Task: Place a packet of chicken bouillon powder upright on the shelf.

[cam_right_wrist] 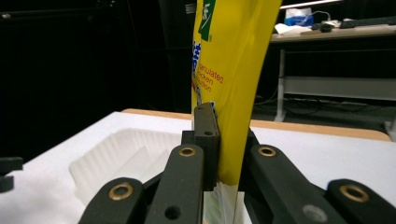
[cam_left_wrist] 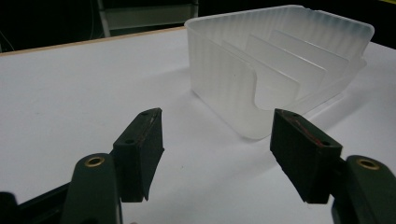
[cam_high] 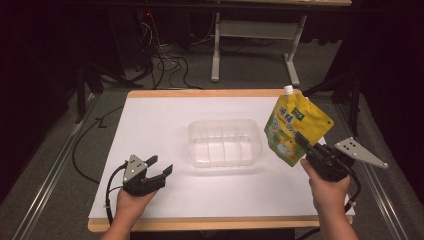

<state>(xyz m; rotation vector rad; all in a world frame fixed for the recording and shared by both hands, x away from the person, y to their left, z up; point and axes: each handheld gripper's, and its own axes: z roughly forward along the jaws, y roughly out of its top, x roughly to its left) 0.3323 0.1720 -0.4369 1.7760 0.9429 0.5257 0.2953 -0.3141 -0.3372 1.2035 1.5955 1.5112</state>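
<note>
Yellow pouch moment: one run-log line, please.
right hand-held gripper: shut on yellow pouch, lifted | left hand-held gripper: open, on table | clear divided tray: empty

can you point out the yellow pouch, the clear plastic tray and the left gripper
yellow spouted pouch (cam_high: 295, 122), high view, on its printed front face
clear ribbed plastic tray with dividers (cam_high: 225, 123), high view, on its far rim
black two-jaw left gripper (cam_high: 160, 168), high view, midway between its open fingertips

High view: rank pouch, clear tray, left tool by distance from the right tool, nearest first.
1. Yellow pouch: clamped in the right tool, lifted at the table's right edge.
2. Clear tray: table centre, to its left.
3. Left tool: open, near-left corner.
</note>
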